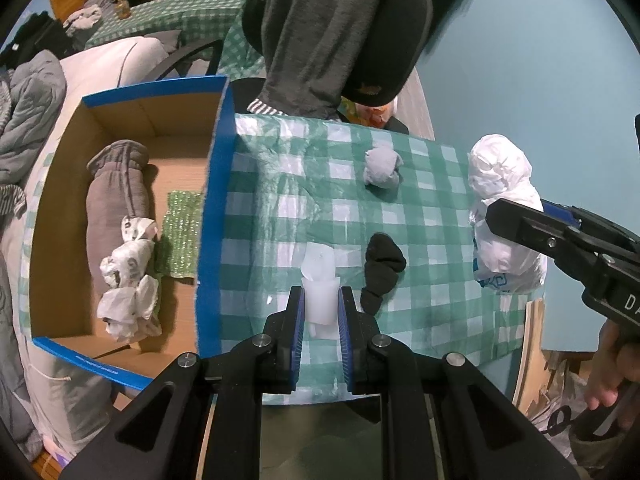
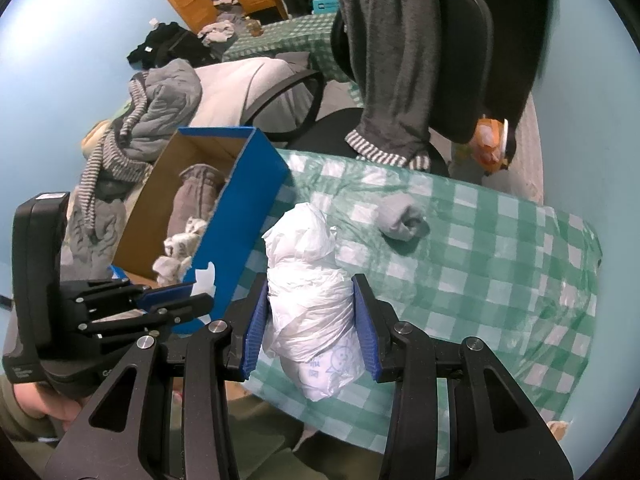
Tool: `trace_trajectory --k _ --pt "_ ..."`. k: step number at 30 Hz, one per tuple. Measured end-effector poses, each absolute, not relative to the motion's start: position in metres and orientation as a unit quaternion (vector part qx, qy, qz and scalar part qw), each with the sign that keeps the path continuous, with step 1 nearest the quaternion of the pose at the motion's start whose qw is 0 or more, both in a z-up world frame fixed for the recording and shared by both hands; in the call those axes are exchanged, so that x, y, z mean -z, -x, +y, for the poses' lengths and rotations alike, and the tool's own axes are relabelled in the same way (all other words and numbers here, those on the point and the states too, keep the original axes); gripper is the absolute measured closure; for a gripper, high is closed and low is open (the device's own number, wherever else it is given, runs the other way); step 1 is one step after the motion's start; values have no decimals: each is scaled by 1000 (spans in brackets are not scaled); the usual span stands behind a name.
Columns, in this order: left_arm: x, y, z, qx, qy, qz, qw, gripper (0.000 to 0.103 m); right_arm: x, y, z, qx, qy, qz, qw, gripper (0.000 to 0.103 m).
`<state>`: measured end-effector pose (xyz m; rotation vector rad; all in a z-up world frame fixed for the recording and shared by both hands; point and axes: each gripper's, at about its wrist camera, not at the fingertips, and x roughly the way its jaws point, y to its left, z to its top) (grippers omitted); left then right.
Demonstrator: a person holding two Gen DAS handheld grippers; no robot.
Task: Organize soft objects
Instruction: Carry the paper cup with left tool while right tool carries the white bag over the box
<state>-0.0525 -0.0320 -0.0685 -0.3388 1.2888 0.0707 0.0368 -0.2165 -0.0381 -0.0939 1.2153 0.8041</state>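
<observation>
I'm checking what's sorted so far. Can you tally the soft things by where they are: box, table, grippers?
In the box: 3 (grey roll, crumpled bag, green cloth)
On the table: 2 (grey sock ball, black sock)
In the grippers: 2 (small white bag, large white bag)
Total: 7

A green-and-white check is shown on the tablecloth (image 1: pixel 420 216); the box (image 1: pixel 218 216) is coloured blue outside, brown inside; socks (image 1: pixel 382 168) (image 1: pixel 382 268) are seen grey and black.

Both wrist views look steeply down, sharing the checkered table (image 1: pixel 420 216) and blue box (image 2: pixel 240 216).
</observation>
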Motion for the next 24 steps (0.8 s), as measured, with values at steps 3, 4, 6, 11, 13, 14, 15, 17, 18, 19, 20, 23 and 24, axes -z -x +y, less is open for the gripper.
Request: trace_trajectory --k 3,4,6,11,13,14,15,17,18,19,20,23,24 --pt "65 54 -25 -38 163 593 787 87 35 -37 -210 -371 44 553 745 63" --pt "64 54 -23 -40 163 593 788 87 34 -37 -206 -373 44 551 745 63" --pt "62 55 -17 -44 166 590 789 87 31 -37 -201 -376 44 549 745 63" --pt "58 55 -2 -56 171 584 791 87 26 -37 -187 -387 45 543 744 63" --pt "57 56 5 -61 175 582 792 87 25 -38 -180 -391 48 542 743 63" --pt "56 56 7 -63 176 581 792 87 24 -38 -175 -394 49 541 742 63" --pt "56 56 11 -66 177 580 792 87 24 -38 -172 -397 50 540 741 63" --pt "55 56 18 -71 179 579 792 87 23 -38 -163 -402 53 538 740 63" --pt "55 56 21 -73 180 578 793 87 23 -38 -160 -404 54 537 739 63" --pt "54 57 25 -75 181 577 793 87 22 -38 -156 -406 56 536 738 63" --pt "54 57 28 -77 182 577 793 87 22 -38 -150 -409 57 535 737 63" --pt "52 59 38 -83 182 574 794 87 22 -38 -138 -415 62 533 734 63" --pt "52 59 41 -84 182 574 794 87 22 -38 -133 -418 63 532 733 63"
